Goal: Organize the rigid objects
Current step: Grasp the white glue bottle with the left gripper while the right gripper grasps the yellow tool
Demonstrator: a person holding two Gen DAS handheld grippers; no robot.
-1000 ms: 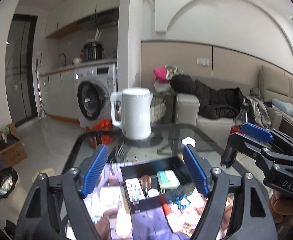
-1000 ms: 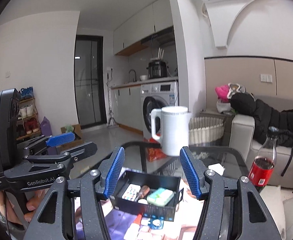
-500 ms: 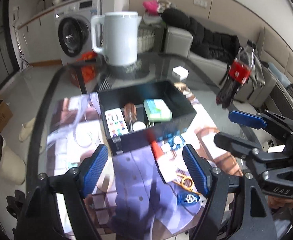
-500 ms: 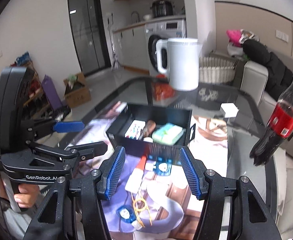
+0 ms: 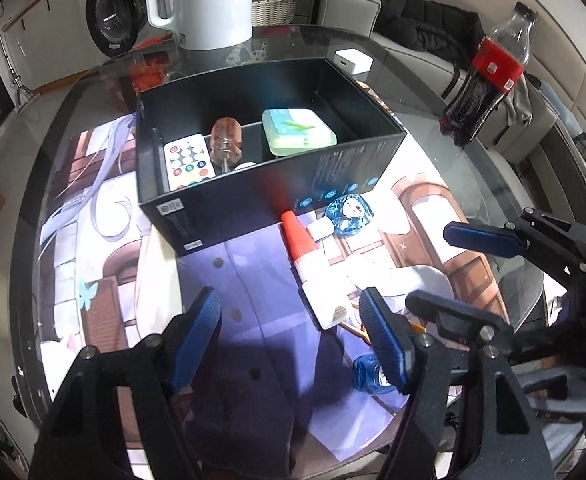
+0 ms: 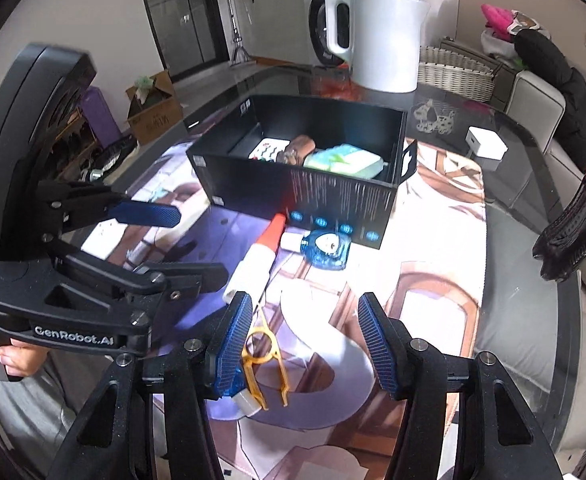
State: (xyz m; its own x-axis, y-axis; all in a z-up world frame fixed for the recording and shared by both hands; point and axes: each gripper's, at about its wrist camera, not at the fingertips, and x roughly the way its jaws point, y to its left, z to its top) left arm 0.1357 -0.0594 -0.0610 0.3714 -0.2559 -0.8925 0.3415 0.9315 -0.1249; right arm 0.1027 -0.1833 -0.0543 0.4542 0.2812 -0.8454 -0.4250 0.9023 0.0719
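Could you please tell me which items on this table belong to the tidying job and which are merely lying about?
Job items:
black box
glue bottle
blue round case
orange clip
remote
green tin

Lying about:
white kettle
cola bottle
white cube

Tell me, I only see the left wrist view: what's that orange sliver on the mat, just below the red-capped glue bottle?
Observer: In the right wrist view it shows whole: orange plastic tweezers, lying flat on the printed mat beside a small blue item.
Operator: And the white kettle, which is cut off at the top for me. Is it open?
Observer: No. Its top is in full view there, and the white kettle looks closed.
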